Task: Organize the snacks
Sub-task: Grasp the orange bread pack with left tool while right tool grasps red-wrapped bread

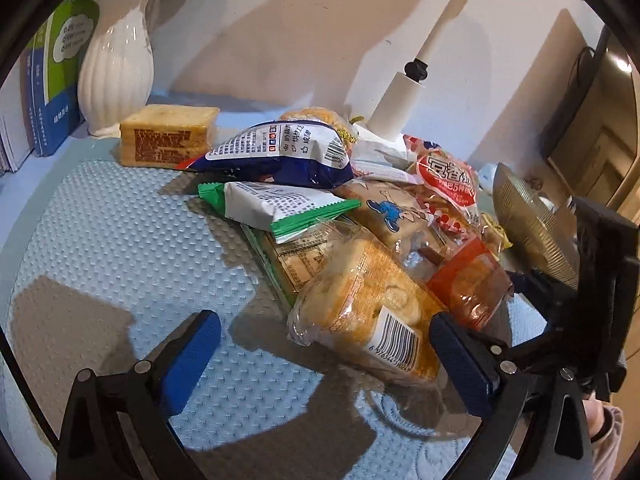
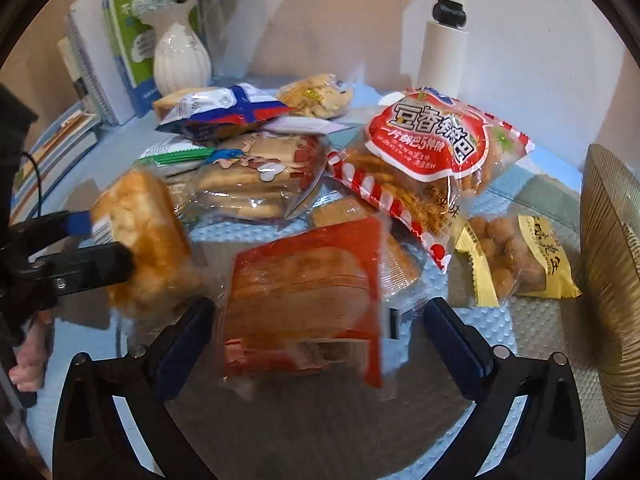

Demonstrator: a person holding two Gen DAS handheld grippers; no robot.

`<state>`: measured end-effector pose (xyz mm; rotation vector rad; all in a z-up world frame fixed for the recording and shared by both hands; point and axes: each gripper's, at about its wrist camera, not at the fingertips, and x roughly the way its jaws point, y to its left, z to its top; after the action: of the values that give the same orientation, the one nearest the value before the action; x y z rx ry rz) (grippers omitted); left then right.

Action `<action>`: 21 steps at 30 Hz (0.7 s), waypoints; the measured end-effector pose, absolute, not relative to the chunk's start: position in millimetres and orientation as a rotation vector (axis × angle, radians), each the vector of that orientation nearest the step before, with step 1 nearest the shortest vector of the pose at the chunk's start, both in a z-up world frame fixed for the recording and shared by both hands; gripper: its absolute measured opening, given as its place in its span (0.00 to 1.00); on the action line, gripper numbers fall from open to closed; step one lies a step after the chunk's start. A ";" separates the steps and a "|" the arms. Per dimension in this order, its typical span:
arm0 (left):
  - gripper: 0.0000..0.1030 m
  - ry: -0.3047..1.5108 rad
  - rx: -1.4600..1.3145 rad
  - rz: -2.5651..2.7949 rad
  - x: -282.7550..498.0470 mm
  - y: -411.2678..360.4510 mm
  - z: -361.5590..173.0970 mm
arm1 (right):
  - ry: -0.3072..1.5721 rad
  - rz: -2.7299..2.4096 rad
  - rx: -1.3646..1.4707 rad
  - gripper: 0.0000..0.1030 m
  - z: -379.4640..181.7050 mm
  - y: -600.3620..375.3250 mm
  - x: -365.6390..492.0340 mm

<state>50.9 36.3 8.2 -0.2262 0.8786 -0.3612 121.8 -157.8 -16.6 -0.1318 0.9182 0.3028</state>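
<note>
My left gripper (image 1: 324,360) stands wide open, its two blue pads on either side of a clear-wrapped bread roll (image 1: 360,312) with a barcode sticker; from the left wrist camera the right pad seems to meet the wrapper and the left pad is clear of it. My right gripper (image 2: 320,344) is also spread wide, jaws astride a red-and-clear pack of sliced cake (image 2: 308,296) without pressing it; that pack is blurred, so I can read nothing on it.

The snacks lie in one heap on the pale blue dimpled mat (image 1: 100,220). I count about ten packets. One big red-and-white bag of rice crackers (image 2: 436,148) reads 豆香锅巴 in large white characters, with a smaller line beginning 一片锅巴. One blue-and-white bag (image 1: 280,152) shows a barcode and small print I cannot make out. One green-edged white wafer packet (image 1: 276,208) lies on a second green pack. One clear bag of round biscuits (image 2: 256,184) bears a cartoon figure. One yellow bag of small brown balls (image 2: 516,256) carries dark script I cannot read. One bag of pale crackers (image 2: 316,96) sits at the back, and one wrapped sandwich-biscuit block (image 1: 168,140) stands apart by the single white ribbed vase (image 1: 116,68). Several books (image 2: 100,60) lean behind it.
</note>
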 end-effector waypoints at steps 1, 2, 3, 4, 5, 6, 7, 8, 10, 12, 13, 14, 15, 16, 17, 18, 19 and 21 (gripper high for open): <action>1.00 0.878 -0.221 -0.361 50.6 35.2 8.4 | 0.919 0.294 -0.144 1.00 -17.2 -156.4 122.0; 1.00 0.879 -0.220 -0.362 50.7 34.7 8.4 | 0.915 0.289 -0.151 1.00 -17.2 -155.7 121.3; 1.00 0.880 -0.221 -0.363 51.0 34.5 8.3 | 0.916 0.290 -0.147 1.00 -17.3 -156.4 121.7; 1.00 0.880 -0.220 -0.364 50.8 34.6 8.5 | 0.916 0.292 -0.142 1.00 -17.2 -157.1 121.8; 1.00 0.880 -0.215 -0.363 49.6 34.3 8.8 | 0.917 0.292 -0.141 1.00 -17.5 -157.5 122.3; 1.00 0.879 -0.206 -0.364 49.8 32.5 9.1 | 0.917 0.290 -0.143 1.00 -16.6 -156.4 122.0; 1.00 0.878 -0.193 -0.368 48.0 30.8 9.9 | 0.916 0.289 -0.145 1.00 -16.5 -155.6 121.8; 1.00 0.877 -0.174 -0.375 48.1 26.2 10.1 | 0.916 0.289 -0.144 1.00 -16.5 -155.7 122.0; 1.00 0.875 -0.131 -0.388 46.6 18.9 11.1 | 0.915 0.286 -0.145 1.00 -16.2 -154.7 121.5; 1.00 0.876 -0.079 -0.403 44.2 10.3 11.8 | 0.903 0.271 -0.142 1.00 -14.3 -156.6 116.3; 1.00 0.879 -0.046 -0.404 43.3 4.2 11.6 | 0.893 0.259 -0.137 1.00 -13.6 -159.1 112.5; 1.00 0.881 -0.024 -0.402 42.2 0.7 11.0 | 0.878 0.238 -0.123 1.00 -10.9 -163.0 110.3; 1.00 0.884 -0.004 -0.402 41.7 -2.3 10.2 | 0.873 0.245 -0.104 1.00 -10.1 -166.2 110.2; 1.00 0.889 0.014 -0.401 41.6 -5.0 9.2 | 0.875 0.259 -0.081 1.00 -10.3 -170.1 111.0; 1.00 0.895 0.032 -0.395 42.2 -7.3 7.8 | 0.881 0.266 -0.066 1.00 -11.2 -172.7 111.7; 1.00 0.900 0.041 -0.390 43.2 -8.7 6.8 | 0.892 0.271 -0.057 1.00 -12.7 -173.6 113.4; 1.00 0.903 0.045 -0.386 43.6 -9.0 6.1 | 0.896 0.268 -0.060 1.00 -13.2 -173.0 114.2; 1.00 0.904 0.046 -0.383 44.5 -9.3 5.7 | 0.903 0.258 -0.080 1.00 -14.8 -169.2 115.1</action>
<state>44.5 -9.3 5.7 0.0465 0.9044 -0.3832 115.1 -169.2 -14.8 -0.0800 0.9027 0.2583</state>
